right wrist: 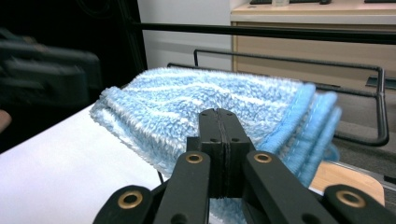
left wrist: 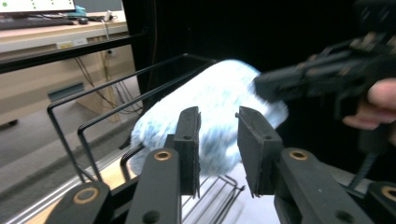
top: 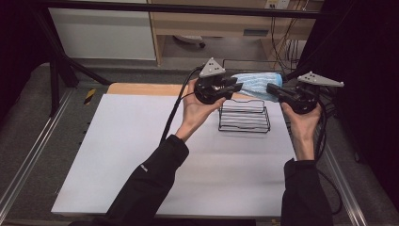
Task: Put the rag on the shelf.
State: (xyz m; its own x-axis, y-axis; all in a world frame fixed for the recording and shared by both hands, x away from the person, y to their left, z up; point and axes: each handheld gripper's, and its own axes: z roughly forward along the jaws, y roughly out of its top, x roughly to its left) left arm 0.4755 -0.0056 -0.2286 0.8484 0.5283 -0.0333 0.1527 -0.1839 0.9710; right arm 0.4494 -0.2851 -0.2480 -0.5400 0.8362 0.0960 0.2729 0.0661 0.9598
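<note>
A fluffy blue towel point(top: 256, 84) point(left wrist: 219, 98) point(right wrist: 196, 102), folded, hangs over the far side of a black wire rack point(top: 244, 122) point(left wrist: 70, 102) point(right wrist: 380, 107). My right gripper point(top: 270, 89) point(right wrist: 218, 126) is shut on the towel's right end and holds it above the rack. My left gripper point(top: 237, 87) point(left wrist: 217, 135) is at the towel's left end, jaws open, with the towel just beyond its fingertips point(left wrist: 189, 135). In the left gripper view the right gripper point(left wrist: 261, 86) shows blurred at the towel's far edge.
The rack stands at the far right of a white sheet point(top: 141, 155) that covers the wooden table point(top: 141, 88). Metal rails point(top: 28, 160) run along both sides. A dark frame bar point(top: 188, 8) and cabinets stand behind.
</note>
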